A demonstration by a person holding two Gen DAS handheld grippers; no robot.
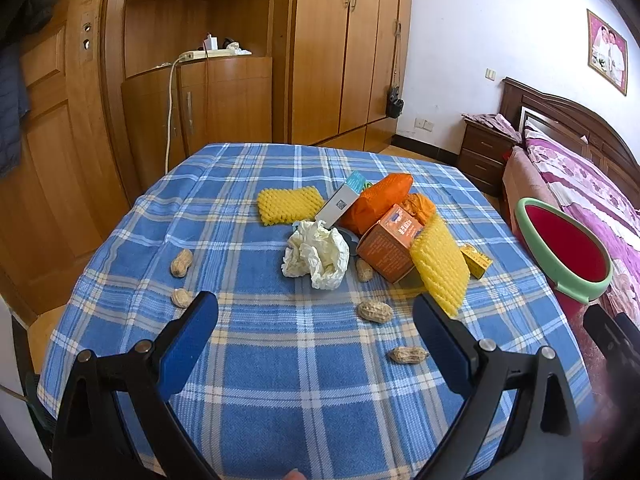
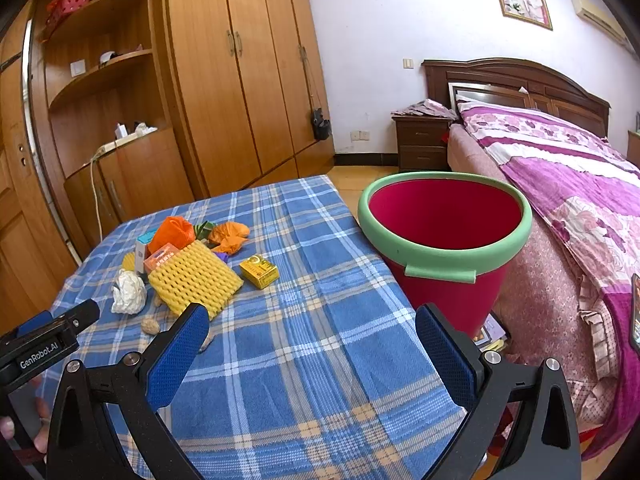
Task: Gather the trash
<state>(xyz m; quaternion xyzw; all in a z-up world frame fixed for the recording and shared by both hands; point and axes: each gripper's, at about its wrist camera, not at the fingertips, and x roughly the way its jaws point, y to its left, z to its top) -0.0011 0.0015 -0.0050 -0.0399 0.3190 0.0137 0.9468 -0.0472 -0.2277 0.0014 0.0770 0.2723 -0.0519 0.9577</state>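
Trash lies on the blue plaid table (image 1: 256, 360): a crumpled white tissue (image 1: 316, 254), two yellow foam nets (image 1: 289, 204) (image 1: 440, 266), an orange box (image 1: 390, 242), an orange bag (image 1: 380, 200), a white carton (image 1: 338, 204), a small yellow box (image 1: 478, 260) and several peanuts (image 1: 374, 312). A red bucket with a green rim (image 2: 444, 236) stands right of the table. My left gripper (image 1: 316, 316) is open and empty, just short of the tissue. My right gripper (image 2: 312, 328) is open and empty over the table's right part, near the bucket.
A wooden wardrobe and shelves (image 1: 240, 60) stand behind the table. A bed with a purple floral cover (image 2: 568, 184) and a nightstand (image 2: 422, 140) are on the right. The left gripper's body shows in the right wrist view (image 2: 44, 344).
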